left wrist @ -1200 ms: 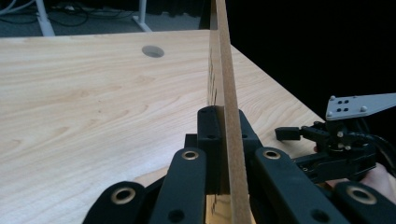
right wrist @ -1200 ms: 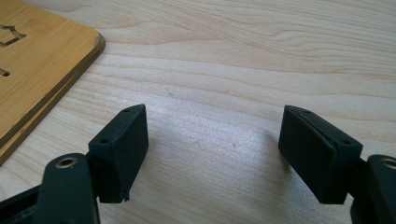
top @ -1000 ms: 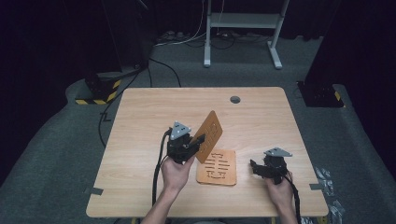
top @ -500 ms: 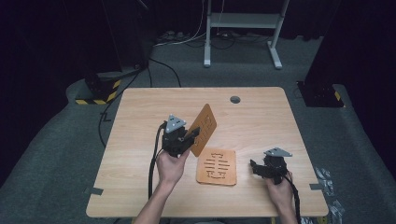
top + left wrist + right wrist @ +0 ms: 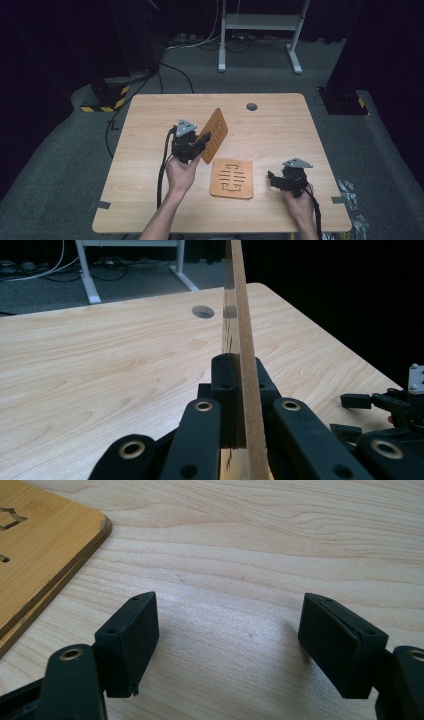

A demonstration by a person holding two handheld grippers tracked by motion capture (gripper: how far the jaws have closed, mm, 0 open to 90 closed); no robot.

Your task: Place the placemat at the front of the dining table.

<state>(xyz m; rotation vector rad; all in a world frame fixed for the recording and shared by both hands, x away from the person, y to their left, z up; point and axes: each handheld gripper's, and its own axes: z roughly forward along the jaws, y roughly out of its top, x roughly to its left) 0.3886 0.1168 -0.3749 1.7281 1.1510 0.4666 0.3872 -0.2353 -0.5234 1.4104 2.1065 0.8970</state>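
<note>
left hand-held gripper clamps thin orange slotted wooden panel edge-on | right hand-held gripper released, idle | advice: keep panel upright, lower slowly toward flat orange slotted board

The tabletop is showing a pale wood-grain laminate, smooth with a soft sheen. The raised board is looking like thin brown fibreboard, its cut edge matt and slightly fuzzy, its face smooth. The flat board is showing warm orange-brown wood, smooth, with cut-through slots. The left hand-held gripper and right hand-held gripper are looking like matt black plastic with brass-coloured metal eyelets. The floor is wearing rough grey carpet.
</note>
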